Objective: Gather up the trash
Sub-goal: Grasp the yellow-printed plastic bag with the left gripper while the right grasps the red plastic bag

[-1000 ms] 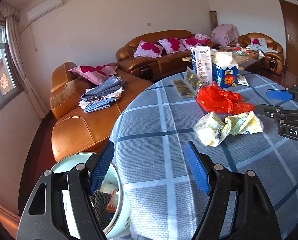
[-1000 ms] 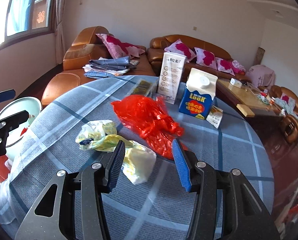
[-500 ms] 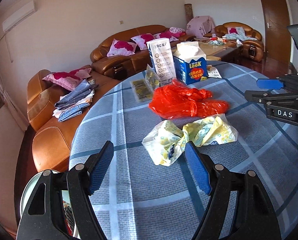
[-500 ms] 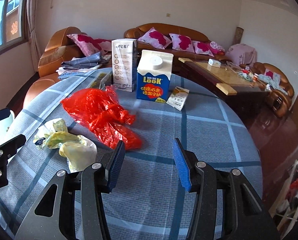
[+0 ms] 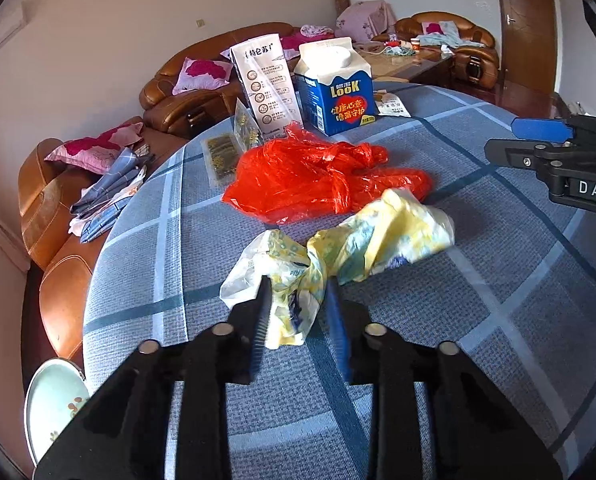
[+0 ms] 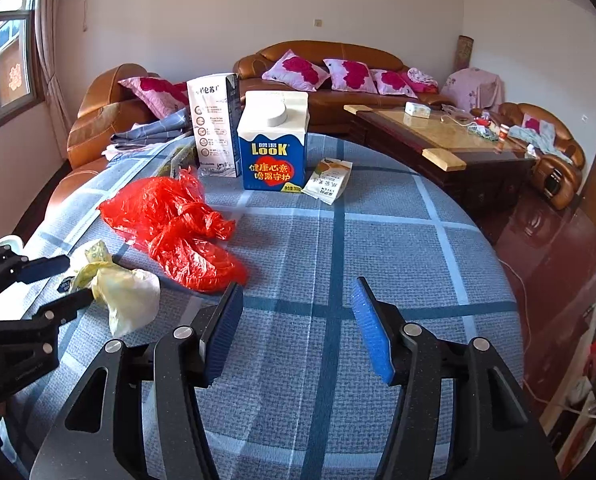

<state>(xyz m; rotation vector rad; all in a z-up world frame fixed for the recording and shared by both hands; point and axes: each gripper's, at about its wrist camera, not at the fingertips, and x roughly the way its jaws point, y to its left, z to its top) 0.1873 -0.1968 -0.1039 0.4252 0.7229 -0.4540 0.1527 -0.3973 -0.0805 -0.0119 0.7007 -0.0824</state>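
**Left claw closing on the yellow bag, right claw empty over the desk**

The left claw (image 5: 298, 312) has its jaws closing around the near end of the crumpled yellow-and-white plastic bag (image 5: 378, 236); the bag's twisted neck sits between the two blue pads (image 5: 338, 320), which look to be pinching it. In the right wrist view the same claw comes in from the left edge, its fingers on either side of the bag's near end. The bag lies on the round desk (image 5: 438, 320), which is covered in a blue-grey checked cloth.

The right claw (image 6: 298, 324) hangs above bare cloth, jaws parting, with nothing between its pads.

Just behind the yellow bag, touching it, lies a crumpled red plastic bag (image 5: 318, 176). Farther back stand a blue "LOOK" carton (image 5: 334, 92) and a tall white carton (image 5: 267, 84), both upright and side by side. A small sachet (image 6: 328, 180) lies flat just beside the blue carton, and flat clear packets (image 5: 221, 152) lie near the white one.

Beyond the desk edge, low at the left, shows the rim of a pale green bin (image 5: 53, 400). Brown leather sofas (image 6: 338, 80) with pink cushions line the wall.
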